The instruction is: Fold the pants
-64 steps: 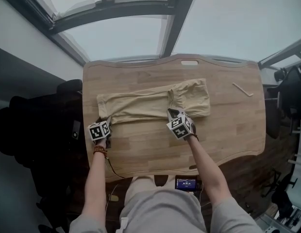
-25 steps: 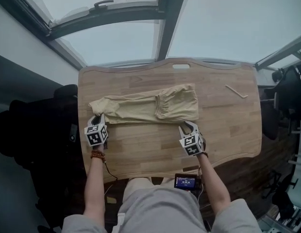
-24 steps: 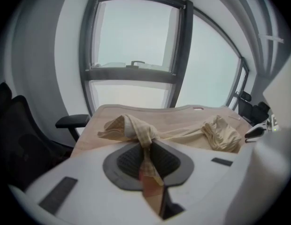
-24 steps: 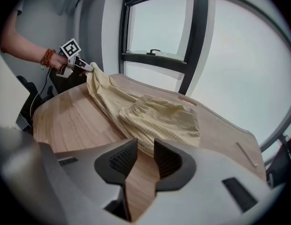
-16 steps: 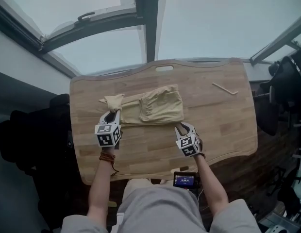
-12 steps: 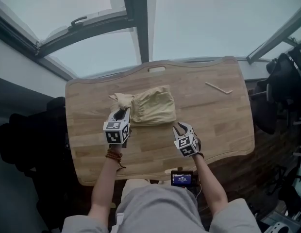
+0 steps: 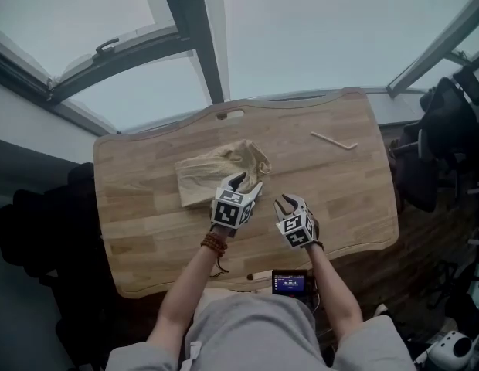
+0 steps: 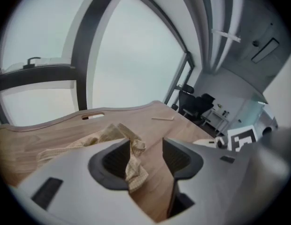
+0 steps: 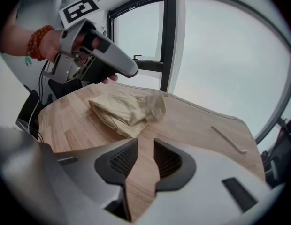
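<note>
Since a moment ago, our left hand-held gripper (image 7: 247, 182) swung right, folding the pants (image 7: 212, 175) over; they lie bunched on the counter (image 7: 340, 184). Its jaws have just been opening, cloth loose between them. Our right hand-held gripper (image 7: 287, 202) tilts down nearby, jaws apart, nothing between.

The jaws of the left gripper (image 7: 246, 182) have just been opening, a fold of the pants (image 7: 205, 176) loose between them. The right gripper (image 7: 288, 202), just beside it, stands parted and empty.
</note>
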Motion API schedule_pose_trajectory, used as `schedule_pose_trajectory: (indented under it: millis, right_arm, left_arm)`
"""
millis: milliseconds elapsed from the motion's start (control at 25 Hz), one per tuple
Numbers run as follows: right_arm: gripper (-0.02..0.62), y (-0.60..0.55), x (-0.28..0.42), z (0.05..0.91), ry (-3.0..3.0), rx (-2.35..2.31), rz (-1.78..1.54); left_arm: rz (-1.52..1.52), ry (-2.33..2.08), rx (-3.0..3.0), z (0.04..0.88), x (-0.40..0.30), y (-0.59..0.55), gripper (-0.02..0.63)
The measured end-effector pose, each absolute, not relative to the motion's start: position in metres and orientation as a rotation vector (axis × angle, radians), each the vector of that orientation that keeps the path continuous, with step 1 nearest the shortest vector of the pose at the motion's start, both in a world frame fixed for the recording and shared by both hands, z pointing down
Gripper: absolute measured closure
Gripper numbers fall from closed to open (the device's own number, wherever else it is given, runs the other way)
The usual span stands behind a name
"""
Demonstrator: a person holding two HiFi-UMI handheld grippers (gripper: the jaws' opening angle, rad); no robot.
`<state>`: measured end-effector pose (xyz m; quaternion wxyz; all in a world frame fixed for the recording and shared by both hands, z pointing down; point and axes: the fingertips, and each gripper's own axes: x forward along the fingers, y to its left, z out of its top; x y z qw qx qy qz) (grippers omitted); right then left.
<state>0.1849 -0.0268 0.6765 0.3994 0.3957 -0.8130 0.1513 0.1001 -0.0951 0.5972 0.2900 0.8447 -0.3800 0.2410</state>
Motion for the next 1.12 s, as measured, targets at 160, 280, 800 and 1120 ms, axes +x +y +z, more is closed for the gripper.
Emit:
schedule_pose_trajectory:
  millis: [160,280,800,1120]
  right_arm:
    - [0.486,-0.034,0.185,0.677,-2.062,0.985,0.379]
    - [0.486,-0.04,0.176,0.672,-2.098,0.988,0.386]
    - [0.534,-0.061,0.071,0.498,-2.583,1.285,0.276]
    - [0.575,-0.015,0.021,0.44,-2.69,1.319,0.142]
  left_arm:
    - [0.672,-1.034,2.284,0.607,0.082,-0.063,0.387]
    - [0.64,-1.162,2.241,0.612,0.033,-0.047,0.394]
    - [0.284,-1.76,2.427,0.486,-0.077,-0.037,0.525]
    - [0.289,-1.864,2.69,0.429,-0.055,-0.009,0.597]
